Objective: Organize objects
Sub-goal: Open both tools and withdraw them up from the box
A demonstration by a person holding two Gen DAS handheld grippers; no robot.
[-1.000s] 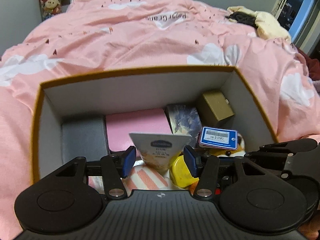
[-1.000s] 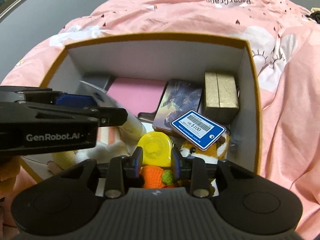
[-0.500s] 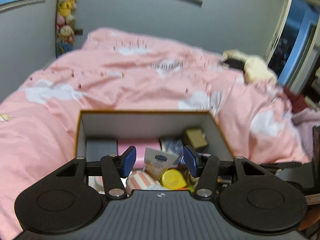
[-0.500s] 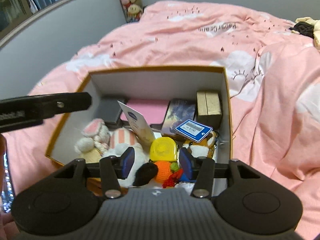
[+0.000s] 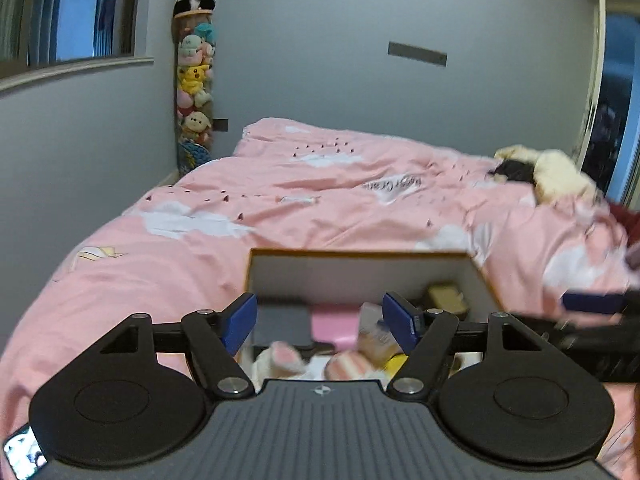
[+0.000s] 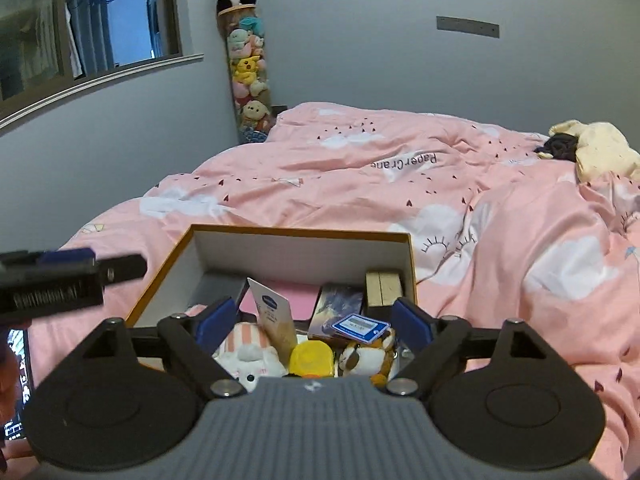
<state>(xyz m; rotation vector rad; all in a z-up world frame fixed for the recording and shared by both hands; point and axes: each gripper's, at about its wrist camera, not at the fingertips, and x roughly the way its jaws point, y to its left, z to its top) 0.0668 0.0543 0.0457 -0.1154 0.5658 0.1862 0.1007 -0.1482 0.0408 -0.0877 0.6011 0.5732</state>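
Note:
An open cardboard box (image 6: 304, 252) with an orange rim lies on the pink bed. It holds a cream tube (image 6: 276, 322), a yellow round case (image 6: 312, 360), a fox plush with a blue tag (image 6: 368, 354), a striped plush (image 6: 248, 350), a pink flat item, a dark booklet and a gold box (image 6: 384, 288). My left gripper (image 5: 320, 322) is open and empty, above and behind the box (image 5: 360, 276). My right gripper (image 6: 314, 326) is open and empty, above the box's near side.
The pink duvet (image 6: 360, 184) covers the bed around the box. A column of plush toys (image 6: 246, 68) stands in the far corner. A cream and black plush (image 6: 588, 150) lies at the far right. A phone screen (image 6: 16, 380) shows at lower left.
Both grippers have opened, pulled back and risen away from the box. The tube, held by the left gripper before, now rests in the box.

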